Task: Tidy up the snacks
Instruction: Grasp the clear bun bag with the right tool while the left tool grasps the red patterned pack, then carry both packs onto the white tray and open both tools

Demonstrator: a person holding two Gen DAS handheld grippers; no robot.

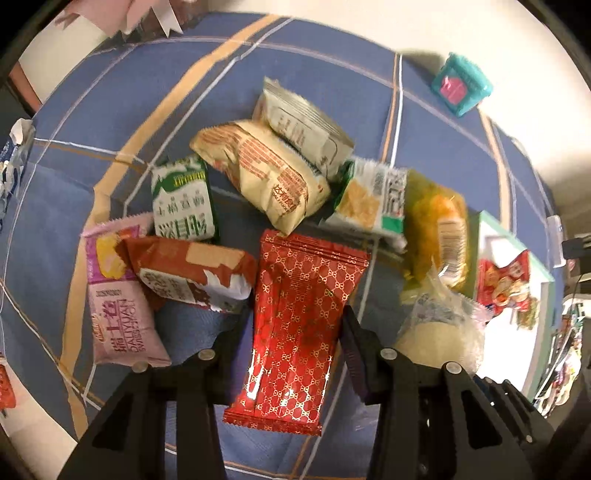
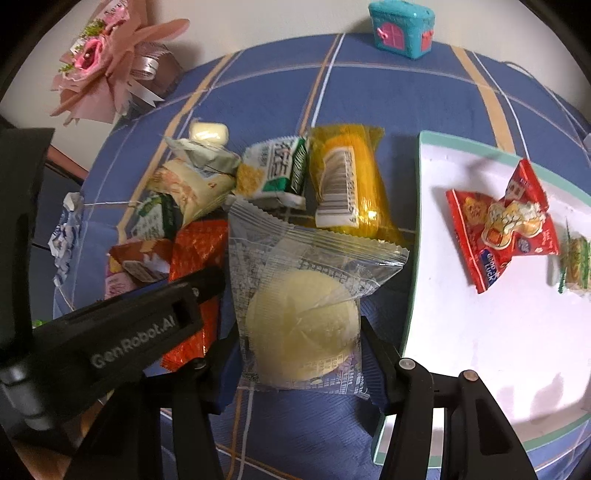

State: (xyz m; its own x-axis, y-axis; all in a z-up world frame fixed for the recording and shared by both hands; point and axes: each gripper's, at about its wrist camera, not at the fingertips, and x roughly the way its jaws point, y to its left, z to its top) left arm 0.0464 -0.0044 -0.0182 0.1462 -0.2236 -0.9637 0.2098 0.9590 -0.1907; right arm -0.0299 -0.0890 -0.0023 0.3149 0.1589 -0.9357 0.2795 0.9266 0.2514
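The left gripper (image 1: 297, 332) is clenched on the red patterned packet (image 1: 299, 325): both black fingers press its long sides, and the packet hangs lengthwise between them, over the blue plaid cloth (image 1: 110, 110). In the right wrist view the same gripper enters from the left as a black arm lying across this red packet.

The right gripper (image 2: 295, 343) grasps the clear packet (image 2: 295, 295) that holds a round pale cake. Both fingers bear on the lower half of the wrapper, and its serrated top edge points away from the camera.

Beyond the left gripper lies the pile of snacks. Just left of the red packet are a brown packet (image 1: 192, 273) and a pink packet (image 1: 118, 295), the brown one overlapping the pink. Behind them sit a green-and-white packet (image 1: 183, 199), a large beige packet (image 1: 258, 173) and a grey-white packet (image 1: 303, 125) resting on the beige one. To the right are a cracker packet (image 1: 373, 199) and a yellow packet (image 1: 439, 229).

The white tray (image 2: 461, 332) with a teal rim lies to the right of the pile, on the cloth. A red candy-shaped packet (image 2: 506, 225) lies on it, near the far side. A teal toy house (image 2: 402, 29) stands at the far edge of the cloth, and a pink bouquet (image 2: 107, 62) lies at the far left.
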